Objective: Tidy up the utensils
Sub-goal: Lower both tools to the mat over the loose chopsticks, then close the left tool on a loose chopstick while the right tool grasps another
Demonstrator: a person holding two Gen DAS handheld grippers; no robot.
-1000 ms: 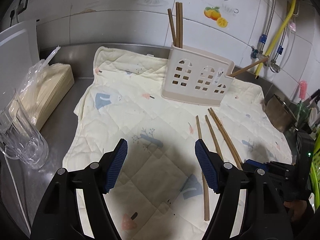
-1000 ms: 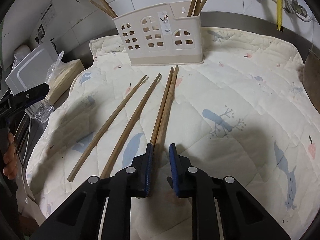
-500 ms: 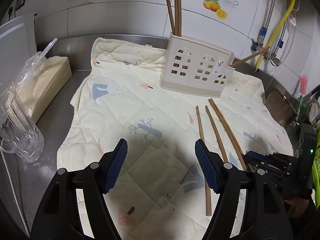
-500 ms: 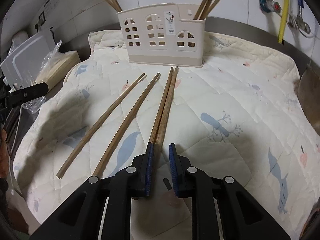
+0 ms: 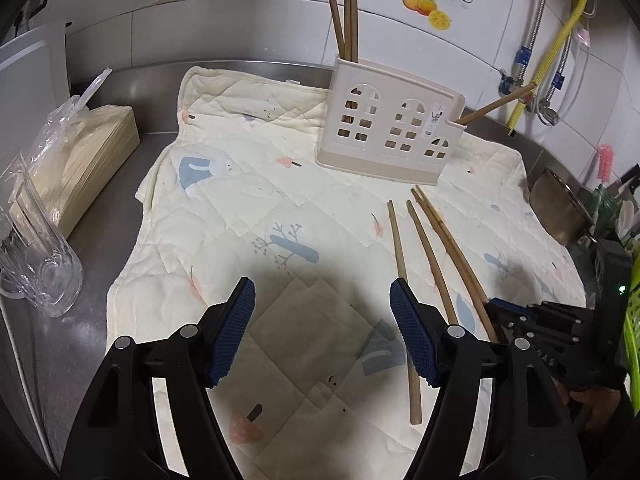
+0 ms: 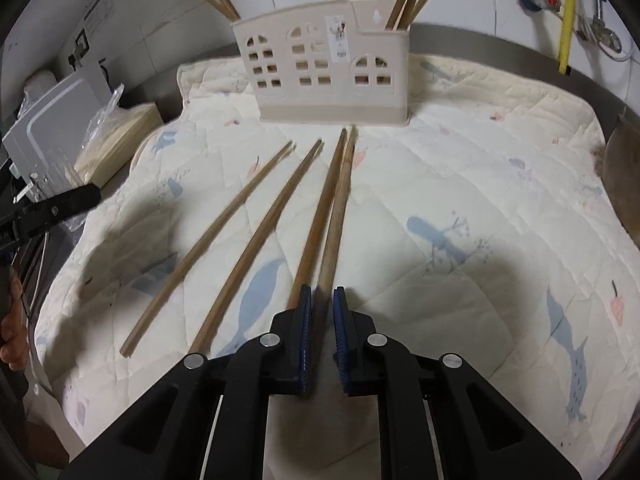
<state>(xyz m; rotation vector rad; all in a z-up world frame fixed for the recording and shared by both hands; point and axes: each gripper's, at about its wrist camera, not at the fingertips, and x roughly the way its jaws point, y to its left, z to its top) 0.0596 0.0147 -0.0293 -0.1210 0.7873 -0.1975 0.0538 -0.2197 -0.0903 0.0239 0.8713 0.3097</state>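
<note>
Wooden chopsticks (image 6: 338, 204) pinched on a quilted cloth (image 6: 480, 184).
The pair's near ends are clamped between the right gripper's (image 6: 322, 320) ribbed blue pads; the left gripper (image 5: 322, 316) is held spread above the cloth.

1. I saw four long brown wooden chopsticks (image 6: 256, 236) on the cloth, matt with a fine grain.
2. The cream quilted cloth mat (image 5: 248, 184) looked soft and matt, stitched in squares and printed with pale blue and pink figures.
3. The beige plastic utensil holder with window cut-outs (image 6: 328, 66) was smooth with a faint sheen.
4. The grey stainless-steel counter (image 5: 92, 248) looked brushed and dully reflective.
5. The clear glass mug (image 5: 38, 264) was glossy and see-through.
6. The white ceramic wall tiles (image 5: 248, 28) shone.
7. My left gripper (image 5: 322, 336) had black matt plastic arms and blue pads (image 5: 412, 332) with a rough ribbed texture.
</note>
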